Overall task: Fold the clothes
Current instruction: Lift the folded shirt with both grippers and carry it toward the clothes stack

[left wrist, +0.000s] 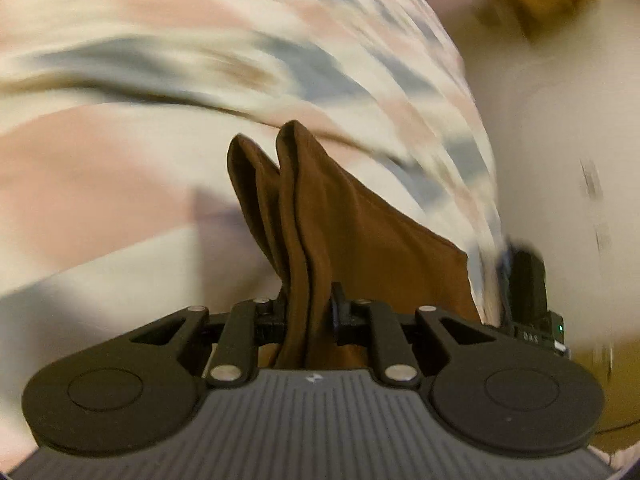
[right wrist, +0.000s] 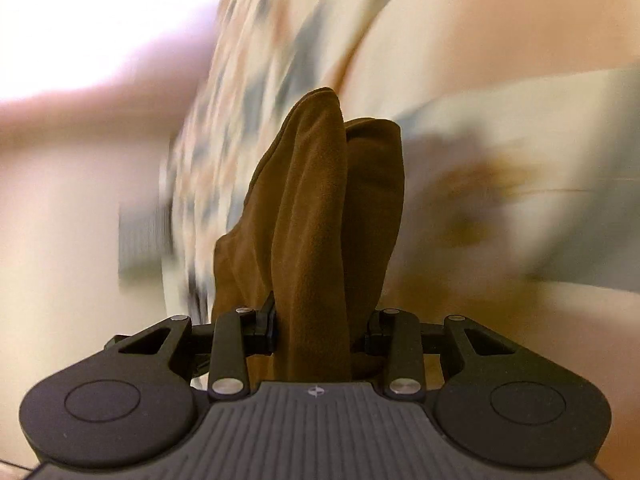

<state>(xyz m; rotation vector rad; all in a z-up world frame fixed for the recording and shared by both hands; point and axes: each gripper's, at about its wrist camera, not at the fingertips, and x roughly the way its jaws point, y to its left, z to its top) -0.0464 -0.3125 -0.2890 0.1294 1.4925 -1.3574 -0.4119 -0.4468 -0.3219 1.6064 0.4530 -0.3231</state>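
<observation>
A brown garment (left wrist: 320, 232) is being held bunched in both tongs, left tongs (left wrist: 308, 312) and right tongs (right wrist: 316, 324) each clamped on it, rising toward twelve o'clock. Patterned bedding (left wrist: 160, 60) is blurred behind. No finished fold is being shown; folding is judged mostly ahead.

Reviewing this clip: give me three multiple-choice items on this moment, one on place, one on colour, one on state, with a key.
1. Where is the brown cloth in the left wrist view?
A. Between the left tongs
B. Lying flat, apart from them
C. Hanging on a hook

2. What colour is the cloth in the right tongs?
A. Blue
B. Brown
C. Green

3. How does the patterned fabric behind look?
A. Sharp
B. Motion-blurred
C. Hidden

Key: 1 A, folds rise from between the fingers; 2 B, brown in both views; 3 B, its pink, grey and cream patches are streaked.
</observation>
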